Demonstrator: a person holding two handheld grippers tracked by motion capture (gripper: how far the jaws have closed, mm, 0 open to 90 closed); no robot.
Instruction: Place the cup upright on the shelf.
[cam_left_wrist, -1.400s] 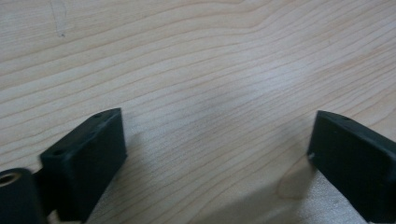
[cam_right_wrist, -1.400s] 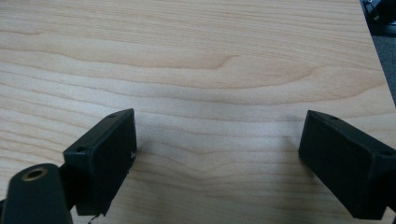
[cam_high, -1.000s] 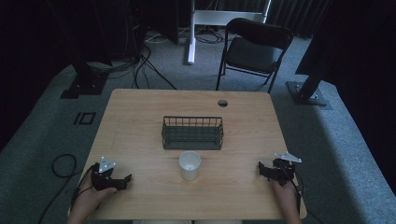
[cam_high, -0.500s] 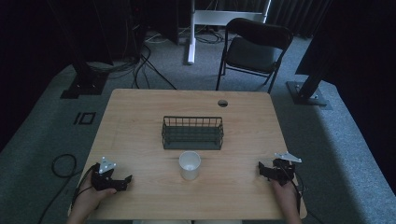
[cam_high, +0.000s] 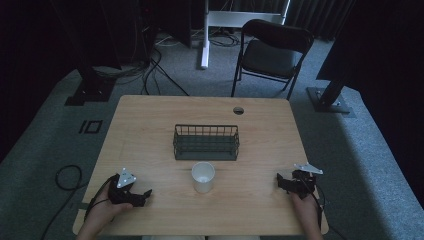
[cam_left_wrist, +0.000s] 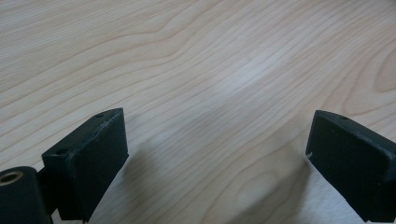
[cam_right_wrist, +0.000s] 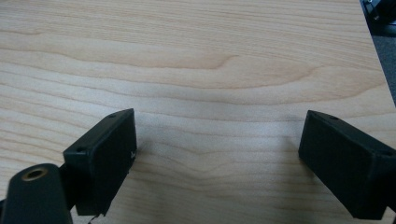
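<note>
A pale wooden counter (cam_high: 150, 130) stands in a dim room, seen from above. A person's hands come in from the near edge, one at each near corner, each holding a black two-jaw tool.

The left tool (cam_high: 141, 196) rests low over the near-left corner, with a grey three-cornered plate on top and a cable trailing off the edge. In the left gripper view its jaws stand wide apart (they have just been closing a little) with nothing but bare wood grain between them.

The right tool (cam_high: 281, 182) sits over the near-right corner, also topped by a grey plate. In the right gripper view its jaws are likewise spread wide, with only bare wood between them.

A white paper cup (cam_high: 203, 177) stands upright in the near middle of the counter, between the two tools and well apart from both. Nothing touches it.

Just behind the cup, near but not touching it, sits a dark wire basket (cam_high: 206, 149) at the centre of the counter, long side facing the person.

Beyond the far edge, a black folding chair (cam_high: 267, 52) stands on grey carpet, with cables on the floor to its left.
</note>
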